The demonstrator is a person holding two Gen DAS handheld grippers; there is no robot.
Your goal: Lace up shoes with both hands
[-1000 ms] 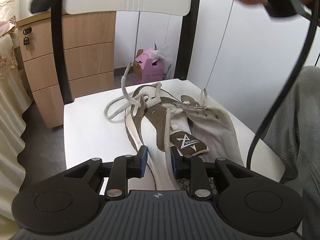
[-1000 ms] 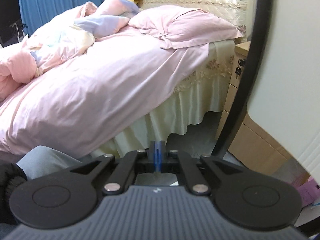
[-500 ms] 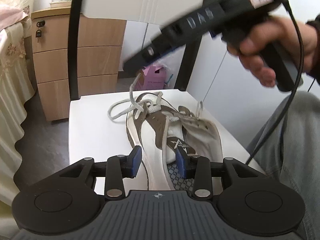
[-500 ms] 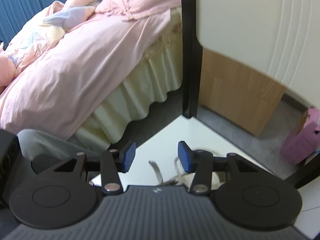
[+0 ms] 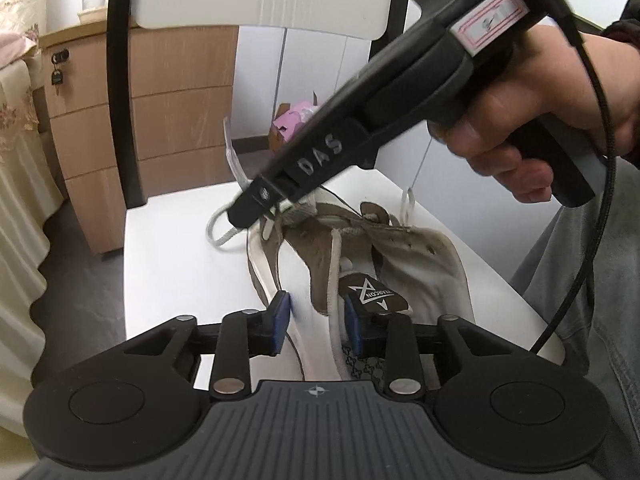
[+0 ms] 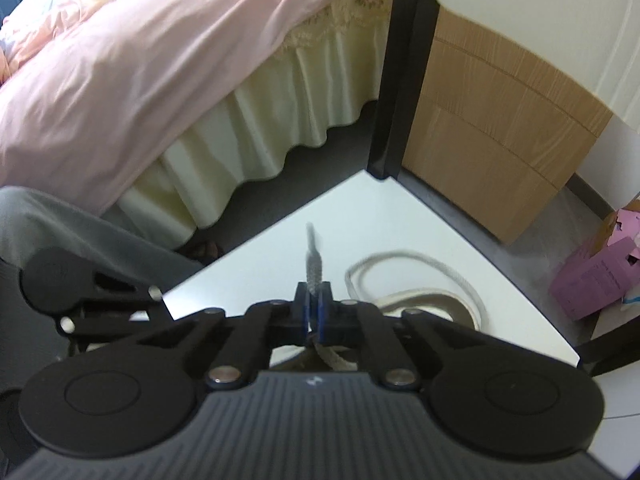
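Two grippers were both down at the white-and-brown leather sneaker [image 5: 404, 256], which lay on its side on the white chair seat [image 5: 176, 264].

The left gripper [image 5: 316, 318] sat at the near end of the shoe, with the white side wall and collar edge between its blue pads [image 5: 280, 316]. Its jaws had just been closing and stood only part way apart. The left pad looked to be against the leather, the right pad was beside the brown tongue label [image 5: 374, 294], but honestly I couldn't tell if they were really pinching or just straddling it.

The right gripper [image 6: 313, 314] was pinched all the way in on the grey woven shoelace [image 6: 315, 268], having just snapped closed on it. The lace tip stuck up straight out beyond the pads, and more lace trailed back under the fingers toward the shoe. From the left camera that gripper reached in from the upper right, held by a bare hand [image 5: 560, 120], its nose right at the far end of the sneaker by the eyelets. A loose loop of lace [image 6: 416, 268] lay on the seat just right of and past the right gripper's tips.

Behind the chair stood a light wooden drawer cabinet [image 5: 176, 128] and a small pink cardboard box [image 6: 596, 276] on the floor.
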